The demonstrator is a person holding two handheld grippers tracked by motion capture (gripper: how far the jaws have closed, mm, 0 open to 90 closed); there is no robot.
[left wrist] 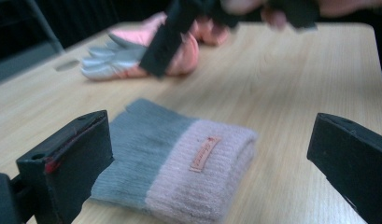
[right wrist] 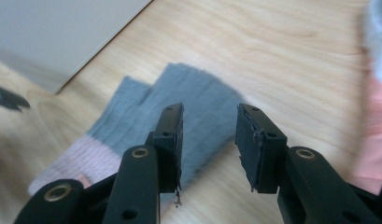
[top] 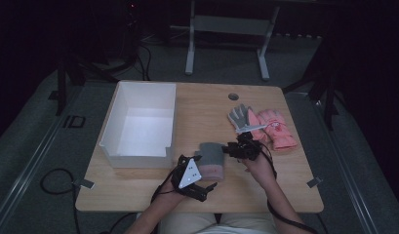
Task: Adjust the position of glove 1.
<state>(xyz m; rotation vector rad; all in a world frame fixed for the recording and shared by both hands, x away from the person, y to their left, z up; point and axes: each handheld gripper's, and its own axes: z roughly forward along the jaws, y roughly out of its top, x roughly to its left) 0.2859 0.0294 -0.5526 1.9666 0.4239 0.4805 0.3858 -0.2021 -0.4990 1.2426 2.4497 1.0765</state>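
A knit mitten [top: 211,159], grey with a pink cuff and a small tag, lies flat on the wooden table [top: 202,105] near the front. My left gripper [top: 203,171] is open wide. In the left gripper view its jaws [left wrist: 212,140] stand either side of the mitten [left wrist: 174,163] without touching it. My right gripper [top: 228,149] hovers just right of the mitten. In the right gripper view it [right wrist: 209,140] is open, with a gap and nothing between the pads. The mitten's grey part [right wrist: 198,93] lies below it. Blurred, the right gripper [left wrist: 167,39] also crosses the top of the left gripper view.
A white open box [top: 120,105] stands at the table's left; its wall [right wrist: 48,37] appears in the right gripper view. A pair of pink and grey padded gloves [top: 270,126] lies at the right, behind the mitten [left wrist: 128,60]. A round cable hole [top: 233,96] sits near the far edge.
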